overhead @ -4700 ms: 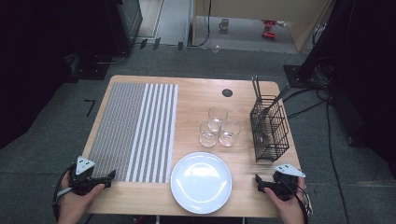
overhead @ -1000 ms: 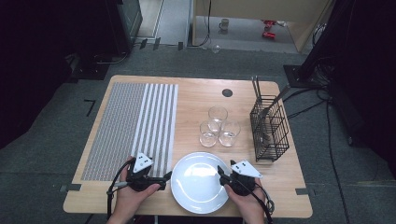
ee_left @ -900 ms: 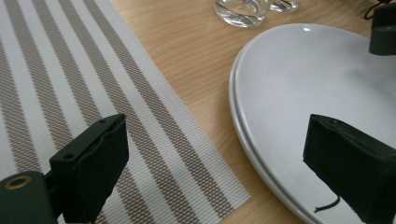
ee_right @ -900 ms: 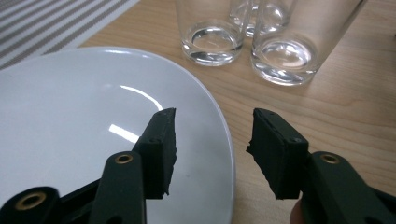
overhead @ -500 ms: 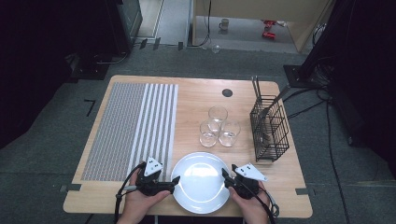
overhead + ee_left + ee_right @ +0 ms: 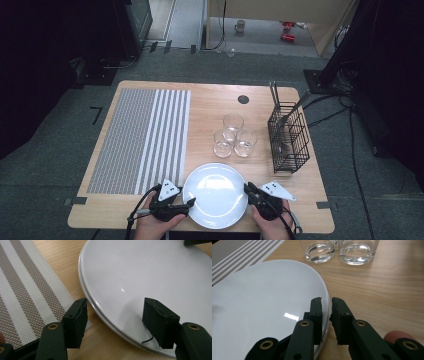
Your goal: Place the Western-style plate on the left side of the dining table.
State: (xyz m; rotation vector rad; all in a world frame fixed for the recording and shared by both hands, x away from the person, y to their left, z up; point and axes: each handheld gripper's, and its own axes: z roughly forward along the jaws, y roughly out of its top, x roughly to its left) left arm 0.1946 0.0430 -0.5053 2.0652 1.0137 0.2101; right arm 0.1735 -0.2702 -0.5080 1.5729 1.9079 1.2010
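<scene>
High view: white plate (image 6: 216, 194) at the bench's near edge, left tongs (image 6: 187, 204) and right tongs (image 6: 248, 190) flanking its rim; striped placemat (image 6: 140, 140) left, three glasses (image 6: 233, 135) and wire cutlery basket (image 6: 287, 137) beyond.

Left gripper view: left tongs (image 6: 115, 322) half-wide, just been closing, astride the rim, not yet pinching.

Right gripper view: right tongs (image 6: 327, 315) narrowed, just been closing, clamped on the plate (image 6: 262, 302) rim.

Glazed, stiff, likely slippery and breakable; best gripped at opposite rim edges, lifted level.

plate (image 6: 216, 194) before glasses (image 6: 233, 136), between mat (image 6: 140, 140) and basket (image 6: 288, 142).
</scene>
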